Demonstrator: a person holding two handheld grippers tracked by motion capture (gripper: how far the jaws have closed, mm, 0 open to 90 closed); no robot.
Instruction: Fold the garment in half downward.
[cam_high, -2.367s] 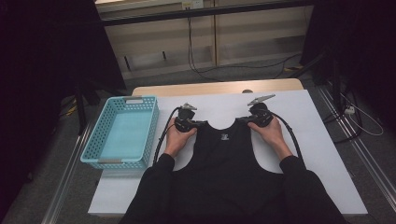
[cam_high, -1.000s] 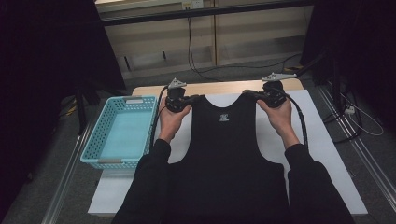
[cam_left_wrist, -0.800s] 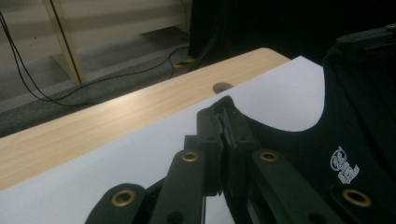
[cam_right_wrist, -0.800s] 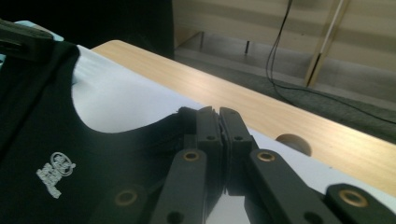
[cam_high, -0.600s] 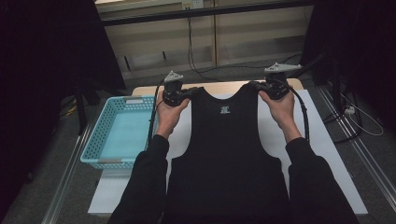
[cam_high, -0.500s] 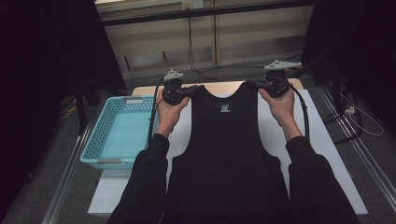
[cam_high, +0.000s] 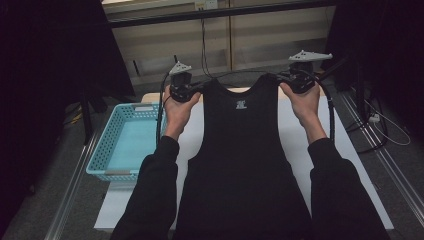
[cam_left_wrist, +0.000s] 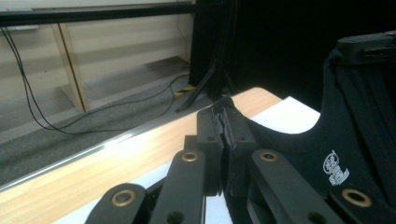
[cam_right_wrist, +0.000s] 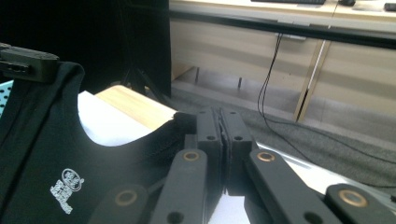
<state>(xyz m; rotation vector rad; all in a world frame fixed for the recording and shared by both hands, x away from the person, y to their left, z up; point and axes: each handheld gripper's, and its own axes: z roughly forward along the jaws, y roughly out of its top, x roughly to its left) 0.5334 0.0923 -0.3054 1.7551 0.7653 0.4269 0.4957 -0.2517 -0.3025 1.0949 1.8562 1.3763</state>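
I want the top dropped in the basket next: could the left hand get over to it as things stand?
Probably yes. The basket sits beside the left hand, with nothing between them. But the left tool and right tool both grip the top, so both must move.

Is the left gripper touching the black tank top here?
Touching. In the left gripper view, the left gripper has its fingers closed on a strap of the black tank top.
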